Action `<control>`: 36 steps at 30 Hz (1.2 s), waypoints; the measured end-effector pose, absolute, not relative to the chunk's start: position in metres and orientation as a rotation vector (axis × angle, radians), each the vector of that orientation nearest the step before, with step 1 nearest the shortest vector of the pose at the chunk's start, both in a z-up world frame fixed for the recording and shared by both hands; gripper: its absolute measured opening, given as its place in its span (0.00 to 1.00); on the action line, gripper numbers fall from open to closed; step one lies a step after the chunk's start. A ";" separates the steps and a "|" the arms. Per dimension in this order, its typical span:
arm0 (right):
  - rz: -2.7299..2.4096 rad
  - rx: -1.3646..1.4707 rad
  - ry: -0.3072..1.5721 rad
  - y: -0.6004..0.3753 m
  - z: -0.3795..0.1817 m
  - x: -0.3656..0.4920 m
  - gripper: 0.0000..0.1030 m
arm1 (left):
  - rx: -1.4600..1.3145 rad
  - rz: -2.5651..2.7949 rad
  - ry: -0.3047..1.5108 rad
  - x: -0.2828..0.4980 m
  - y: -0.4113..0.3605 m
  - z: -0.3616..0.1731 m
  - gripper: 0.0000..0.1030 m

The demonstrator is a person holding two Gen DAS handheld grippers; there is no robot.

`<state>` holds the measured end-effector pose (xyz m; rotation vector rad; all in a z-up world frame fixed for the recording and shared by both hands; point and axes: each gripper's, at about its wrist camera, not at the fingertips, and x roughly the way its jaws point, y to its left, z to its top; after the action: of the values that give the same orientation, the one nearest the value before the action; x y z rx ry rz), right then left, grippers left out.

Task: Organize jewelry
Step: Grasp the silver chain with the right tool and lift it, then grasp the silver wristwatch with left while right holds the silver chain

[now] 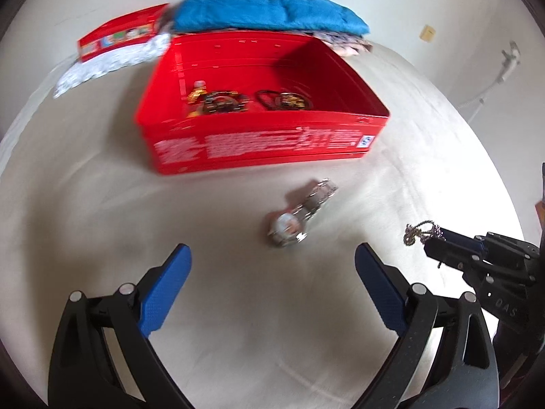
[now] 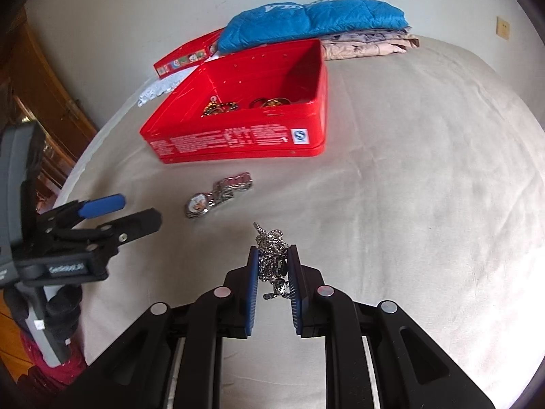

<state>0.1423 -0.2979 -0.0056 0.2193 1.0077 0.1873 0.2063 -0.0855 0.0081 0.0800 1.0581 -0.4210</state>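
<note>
**Jewelry on bed, one chain lifted, one watch loose**

1. Right gripper (image 2: 274, 269): blue-padded fingers pinching a bunched silver metal chain necklace (image 2: 270, 255), held above the cream bedspread (image 2: 408, 187); part of the chain pokes out past the fingertips, and a loop dangles between the pads.

2. Left gripper (image 1: 272, 262): blue-padded fingers spread wide, holding nothing, low over the bedspread on the near left side.

3. Silver metal wristwatch with pale round dial (image 2: 218, 199): lying flat on the bedspread between the two grippers and the tin, apart from both; its band points toward the tin's near wall.

4. Open red rectangular metal tin (image 2: 238, 143): toward the far left part of the bed, near wall printed in white. Inside, against that near wall, dark and gold bracelets and beads (image 2: 238, 105); the far half of the floor is bare.

5. Red tin lid (image 2: 187, 56): behind the tin, at the far edge by the wall.

6. Folded blue quilted garment (image 2: 313, 20): stacked on pale patterned fabric at the far edge.

7. Bedspread right of the tin: wide bare stretch out to the right edge.
</note>
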 end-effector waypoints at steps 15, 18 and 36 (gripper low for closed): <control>0.199 0.264 1.030 -0.310 -0.017 0.154 0.16 | 0.140 -0.531 1.155 0.230 -0.115 -0.023 0.49; 0.199 0.267 1.033 -0.308 -0.017 0.155 0.16 | 0.144 -0.520 1.166 0.230 -0.116 -0.029 0.30; 0.222 0.268 1.052 -0.293 -0.018 0.160 0.16 | 0.069 -0.513 1.176 0.183 -0.073 -0.009 0.53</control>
<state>0.1597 -0.2926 -0.0184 0.2682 1.0522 0.2221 0.1832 -0.0735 -0.0093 0.0685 1.1761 -0.5127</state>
